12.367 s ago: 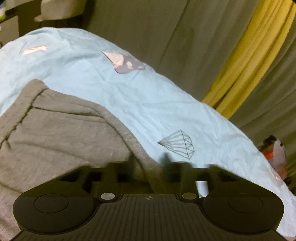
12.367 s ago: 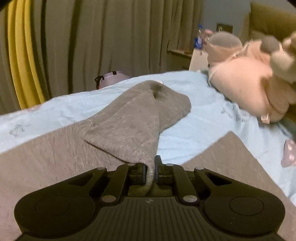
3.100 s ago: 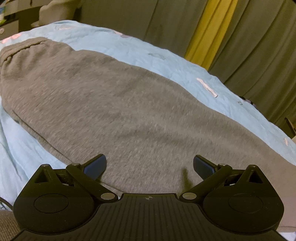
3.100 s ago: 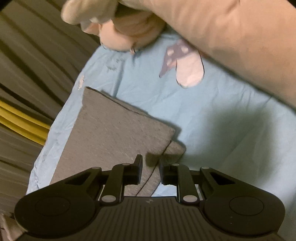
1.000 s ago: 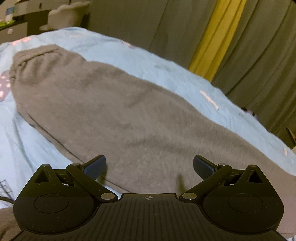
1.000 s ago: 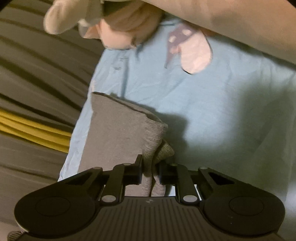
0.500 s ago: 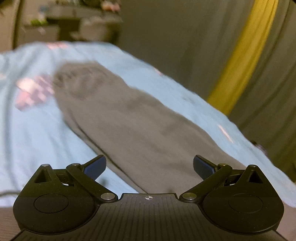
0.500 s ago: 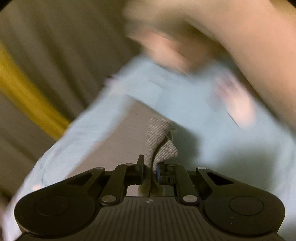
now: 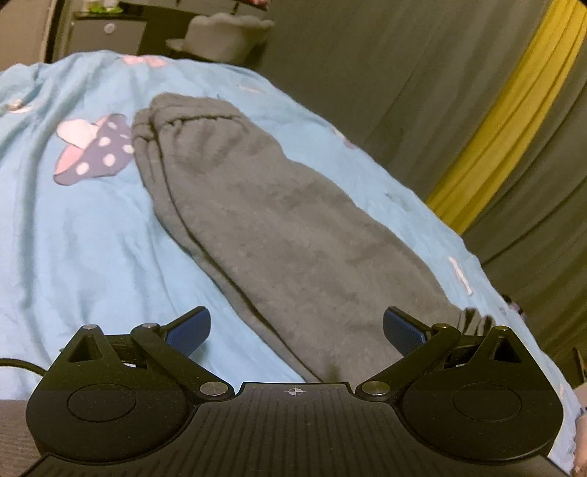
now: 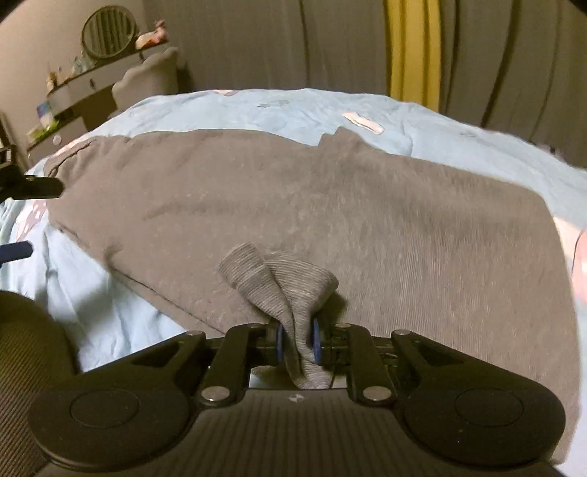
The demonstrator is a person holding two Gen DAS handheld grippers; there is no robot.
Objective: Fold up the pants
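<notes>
Grey sweatpants (image 9: 279, 235) lie folded lengthwise on a light blue bedsheet (image 9: 91, 249), waistband at the far end. My left gripper (image 9: 293, 330) is open and empty, hovering above the near part of the pants. In the right wrist view the pants (image 10: 330, 205) spread across the bed. My right gripper (image 10: 296, 343) is shut on the ribbed leg cuffs (image 10: 282, 282), holding them bunched above the pants' middle. The left gripper's fingers (image 10: 33, 190) show at the left edge of that view.
Grey and yellow curtains (image 9: 488, 121) hang behind the bed. A dresser with a mirror (image 10: 106, 33) and a padded chair (image 10: 146, 80) stand at the far end. A dark cushion (image 10: 25, 348) is at the near left. A mushroom print (image 9: 95, 150) marks the sheet.
My right gripper has swung round with the cuffs and carried them over the pants toward the waistband. My left gripper has pulled back, staying open.
</notes>
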